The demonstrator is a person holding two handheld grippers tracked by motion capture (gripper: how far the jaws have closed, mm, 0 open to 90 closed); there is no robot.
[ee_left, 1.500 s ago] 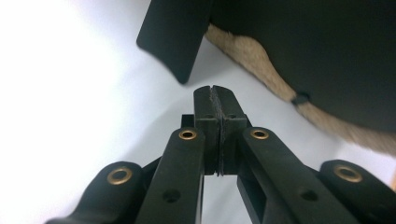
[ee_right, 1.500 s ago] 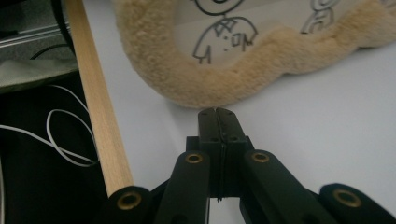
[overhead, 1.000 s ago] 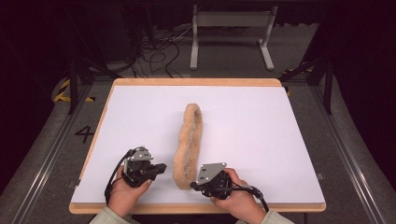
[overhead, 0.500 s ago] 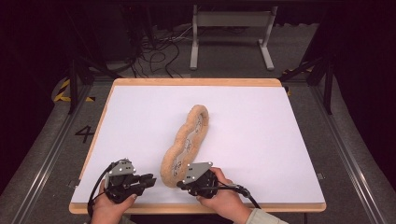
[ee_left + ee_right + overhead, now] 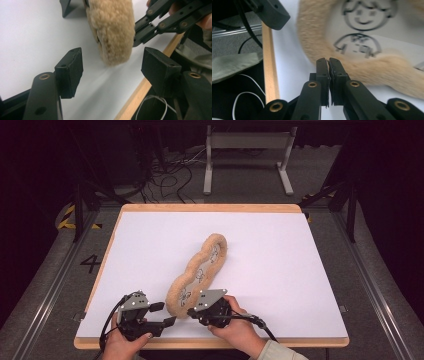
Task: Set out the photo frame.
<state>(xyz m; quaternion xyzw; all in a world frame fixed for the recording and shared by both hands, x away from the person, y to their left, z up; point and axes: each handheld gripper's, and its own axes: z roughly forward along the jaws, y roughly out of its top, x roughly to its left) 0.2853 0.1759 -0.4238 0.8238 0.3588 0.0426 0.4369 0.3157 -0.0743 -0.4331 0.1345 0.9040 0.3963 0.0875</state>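
The fluffy beige pad [image 5: 199,272] lies on the white table top [image 5: 280,270], a little to the left of the middle, and it runs slantwise from the near edge toward the far right. It is long and has a wavy outline, with a thick furry border around a pale inside where small smiling faces are drawn. In the right gripper view these faces [image 5: 359,27] are seen close, a bit blurred. Its near end [image 5: 112,32] rests on the table just between the two grippers.

The right gripper [image 5: 194,311] is at this near end, on the right side of it. Its two jaws are pressed together, and in the right gripper view their tips [image 5: 328,62] meet at the furry border; whether a thin bit of the fur is caught between them, I cannot tell.

The left gripper [image 5: 165,314] is just beside the near end, on the left. Its jaws have just been opening and now stand spread wide, with nothing between the pads [image 5: 72,67]; the pad's end is a little beyond them, not touching.

The wooden rim [image 5: 210,343] of the table runs just under both hands.
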